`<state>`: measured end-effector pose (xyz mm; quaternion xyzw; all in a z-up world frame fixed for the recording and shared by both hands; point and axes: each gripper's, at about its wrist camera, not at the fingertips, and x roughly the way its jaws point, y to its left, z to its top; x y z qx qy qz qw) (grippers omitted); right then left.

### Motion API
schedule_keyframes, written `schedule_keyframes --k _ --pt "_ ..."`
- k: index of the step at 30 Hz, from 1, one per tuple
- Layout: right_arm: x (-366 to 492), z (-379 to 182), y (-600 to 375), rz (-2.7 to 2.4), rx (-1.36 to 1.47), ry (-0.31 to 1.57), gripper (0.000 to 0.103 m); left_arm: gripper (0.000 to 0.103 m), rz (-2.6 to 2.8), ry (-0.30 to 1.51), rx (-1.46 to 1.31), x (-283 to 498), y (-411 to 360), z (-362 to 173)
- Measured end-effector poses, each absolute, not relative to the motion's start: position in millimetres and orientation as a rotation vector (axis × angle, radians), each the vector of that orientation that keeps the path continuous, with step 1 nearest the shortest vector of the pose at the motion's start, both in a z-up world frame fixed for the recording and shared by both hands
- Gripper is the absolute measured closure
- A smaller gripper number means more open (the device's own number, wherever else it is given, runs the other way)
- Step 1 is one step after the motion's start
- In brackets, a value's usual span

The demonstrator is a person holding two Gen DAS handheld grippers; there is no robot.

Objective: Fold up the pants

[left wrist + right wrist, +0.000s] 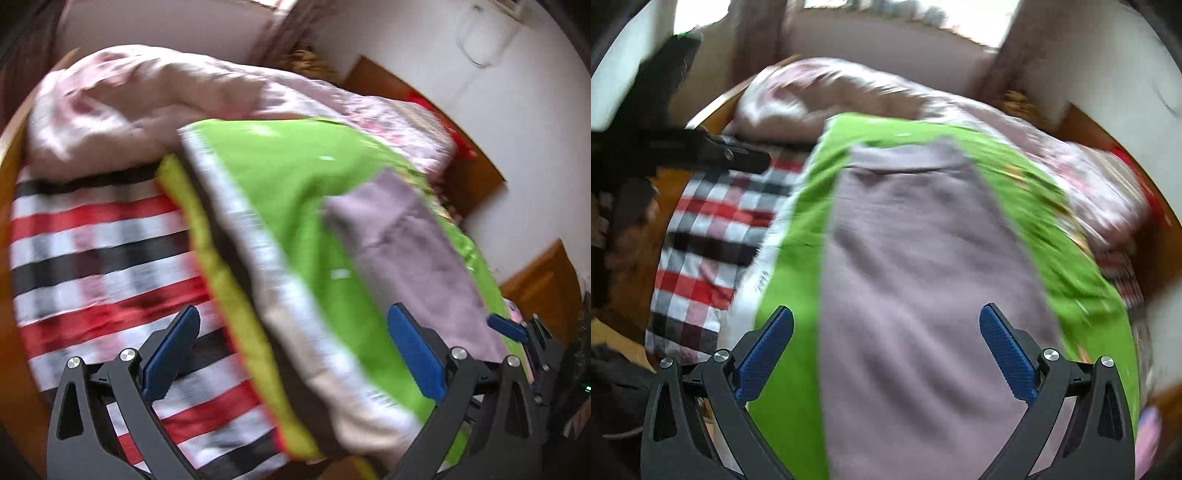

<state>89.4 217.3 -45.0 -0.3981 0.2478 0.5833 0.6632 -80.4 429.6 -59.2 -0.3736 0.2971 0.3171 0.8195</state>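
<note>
Mauve pants (923, 280) lie lengthwise on a bright green cloth (798, 236) on a bed. In the left wrist view the pants (413, 251) lie to the right on the green cloth (295, 192). My right gripper (886, 350) is open and empty, held over the near part of the pants. My left gripper (295, 350) is open and empty, above the left edge of the green cloth. The right gripper also shows in the left wrist view (517, 332) at the far right. Both views are blurred by motion.
A red, black and white checked blanket (96, 266) covers the bed's left side. A pink floral quilt (147, 107) is heaped at the far end. A wooden bed frame (535, 288) and a white wall (517, 129) stand to the right.
</note>
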Motion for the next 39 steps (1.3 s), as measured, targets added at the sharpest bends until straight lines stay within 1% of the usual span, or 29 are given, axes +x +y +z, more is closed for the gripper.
schedule_keyframes --k 1,2,4,5,7,8,10,11,13,17,21,22,23,24,25,26,27,28,30,32,35,37,38,39 --pt "85.2 -54.9 230.0 1.297 -0.954 0.538 0.013 0.002 0.676 0.634 -0.81 -86.2 431.6 -61.2" --pt "83.1 -61.6 238.0 1.272 -0.99 0.525 0.023 0.002 0.663 0.635 -0.82 -87.8 431.7 -62.4" --pt "88.8 -68.5 247.8 1.256 -0.999 0.554 0.029 0.002 0.607 0.635 -0.84 -85.9 430.3 -63.9" --pt "92.4 -70.0 250.2 1.255 -0.994 0.568 0.03 0.002 0.559 0.633 -0.843 -80.4 426.4 -63.1" --pt "92.4 -72.0 253.2 1.245 -1.0 0.537 0.031 0.002 0.476 0.633 -0.851 -64.4 420.9 -65.4" --pt "92.1 -71.6 254.5 1.251 -0.992 0.529 0.047 0.002 0.399 0.638 -0.882 -51.9 418.3 -69.2" --pt "92.8 -69.4 257.3 1.279 -0.95 0.558 0.064 0.002 0.302 0.636 -0.958 -38.6 416.4 -76.3" --pt "95.5 -65.9 258.6 1.287 -0.918 0.578 0.067 0.002 0.238 0.614 -1.012 -30.8 417.2 -81.7" --pt "104.4 -60.2 256.4 1.301 -0.844 0.63 0.067 0.002 0.188 0.588 -1.067 -17.9 419.7 -88.6" --pt "116.0 -53.0 251.6 1.307 -0.756 0.675 0.067 0.002 0.11 0.52 -1.131 11.0 435.6 -96.0" --pt "116.6 -51.1 248.4 1.323 -0.737 0.684 0.066 0.002 0.083 0.445 -1.111 37.7 460.7 -99.1" --pt "115.7 -50.4 247.7 1.352 -0.722 0.7 0.063 0.002 0.076 0.423 -1.101 42.9 467.1 -99.9" --pt "115.3 -48.4 245.6 1.382 -0.709 0.716 0.05 0.005 0.067 0.4 -1.094 47.7 473.4 -100.6" --pt "114.8 -42.8 241.0 1.417 -0.683 0.724 0.039 0.019 0.067 0.393 -1.087 49.9 477.2 -100.4" --pt "116.6 -33.9 233.2 1.429 -0.643 0.71 0.02 0.03 0.075 0.397 -1.078 51.1 480.5 -99.6" --pt "120.0 -25.2 224.4 1.433 -0.595 0.7 0.016 0.063 0.077 0.405 -1.075 50.9 485.7 -101.2" --pt "126.7 -15.7 212.1 1.443 -0.525 0.709 0.016 0.082 0.074 0.408 -1.077 50.4 489.4 -102.7" --pt "135.5 -9.0 199.2 1.439 -0.467 0.73 0.016 0.084 0.063 0.408 -1.08 48.2 493.6 -104.6" --pt "149.9 -4.3 176.4 1.391 -0.421 0.746 0.017 0.085 0.053 0.415 -1.047 45.5 493.9 -101.6" --pt "160.3 -10.2 157.0 1.284 -0.475 0.763 0.021 0.085 0.063 0.422 -0.98 47.4 491.4 -88.0" --pt "152.1 -23.0 133.8 1.246 -0.548 0.792 0.021 0.085 0.042 0.392 -0.917 49.4 487.1 -60.5" --pt "135.0 -41.0 126.1 1.248 -0.594 0.827 0.021 0.085 0.038 0.382 -0.872 49.1 481.4 -44.0" --pt "125.5 -52.8 125.1 1.234 -0.653 0.819 0.022 0.085 0.024 0.367 -0.843 52.3 475.7 -31.9" --pt "118.7 -54.7 120.2 1.226 -0.642 0.754 0.022 0.085 0.016 0.355 -0.82 53.8 470.7 -22.7"
